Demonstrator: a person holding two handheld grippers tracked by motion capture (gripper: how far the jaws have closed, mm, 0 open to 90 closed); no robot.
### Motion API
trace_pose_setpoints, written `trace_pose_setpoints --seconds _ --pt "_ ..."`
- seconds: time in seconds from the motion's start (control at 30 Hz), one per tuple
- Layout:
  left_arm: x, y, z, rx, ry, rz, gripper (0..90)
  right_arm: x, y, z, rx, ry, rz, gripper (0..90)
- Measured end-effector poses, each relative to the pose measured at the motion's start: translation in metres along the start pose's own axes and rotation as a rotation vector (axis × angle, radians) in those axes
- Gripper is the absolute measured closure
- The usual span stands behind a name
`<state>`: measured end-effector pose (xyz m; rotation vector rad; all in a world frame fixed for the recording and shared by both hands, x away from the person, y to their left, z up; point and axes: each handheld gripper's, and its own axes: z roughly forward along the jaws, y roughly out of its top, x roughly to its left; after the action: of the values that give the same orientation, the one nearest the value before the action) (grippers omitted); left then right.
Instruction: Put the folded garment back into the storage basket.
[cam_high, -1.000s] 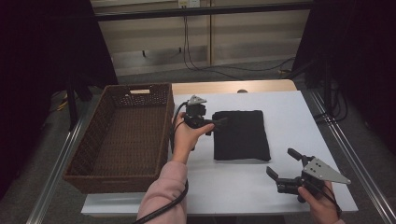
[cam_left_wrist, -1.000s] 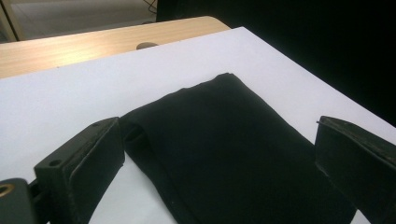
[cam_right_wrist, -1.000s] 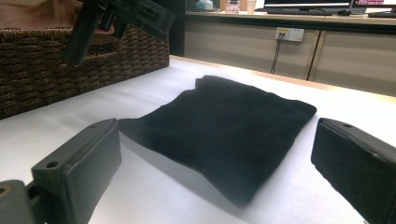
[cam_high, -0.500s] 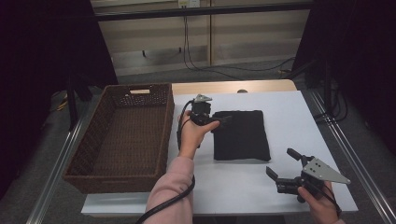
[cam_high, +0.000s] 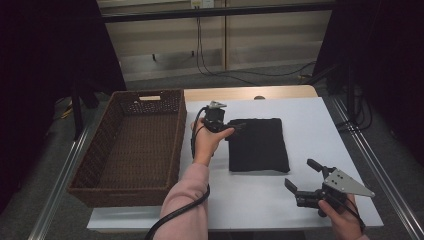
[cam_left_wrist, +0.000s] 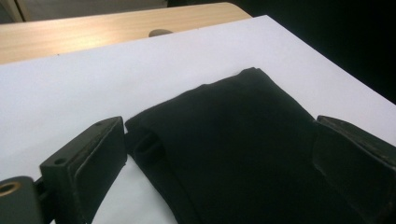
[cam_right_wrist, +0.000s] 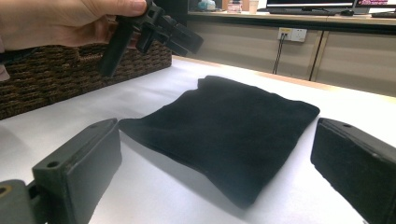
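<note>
1. Left claw (cam_high: 239, 125) gapes wide over the near-left corner of the folded black cloth (cam_high: 259, 145), gripping nothing.
2. Right claw (cam_high: 303, 176) is wide open, empty, the cloth well ahead on the white tabletop (cam_high: 310, 115).

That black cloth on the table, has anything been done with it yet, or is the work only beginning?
Only beginning, it seems. The black cloth already lies folded flat on the white table. In hand: the left gripper hangs open at the cloth's far left corner, gripping nothing. The right gripper waits open near the front edge. The wicker basket sits empty, perhaps the cloth's destination, though that is a guess.
</note>
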<state>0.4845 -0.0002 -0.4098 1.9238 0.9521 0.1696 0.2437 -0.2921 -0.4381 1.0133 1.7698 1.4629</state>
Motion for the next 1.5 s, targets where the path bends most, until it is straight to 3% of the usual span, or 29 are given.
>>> trace_pose_setpoints --seconds 0.37,0.9,1.13,1.5 --pt "0.005 0.000 0.010 0.004 0.008 -0.005 4.1 0.000 0.000 0.000 0.001 -0.001 0.000 1.4" --pt "0.013 -0.006 0.028 0.065 0.039 -0.016 1.8 0.000 0.000 0.000 -0.003 0.003 0.003 1.4" --pt "0.016 -0.009 0.034 0.094 0.059 -0.027 7.1 0.000 0.000 0.001 -0.004 0.006 -0.001 1.4" --pt "0.016 -0.012 0.042 0.081 0.067 -0.044 13.0 0.000 0.000 0.001 -0.004 0.008 -0.001 1.6"
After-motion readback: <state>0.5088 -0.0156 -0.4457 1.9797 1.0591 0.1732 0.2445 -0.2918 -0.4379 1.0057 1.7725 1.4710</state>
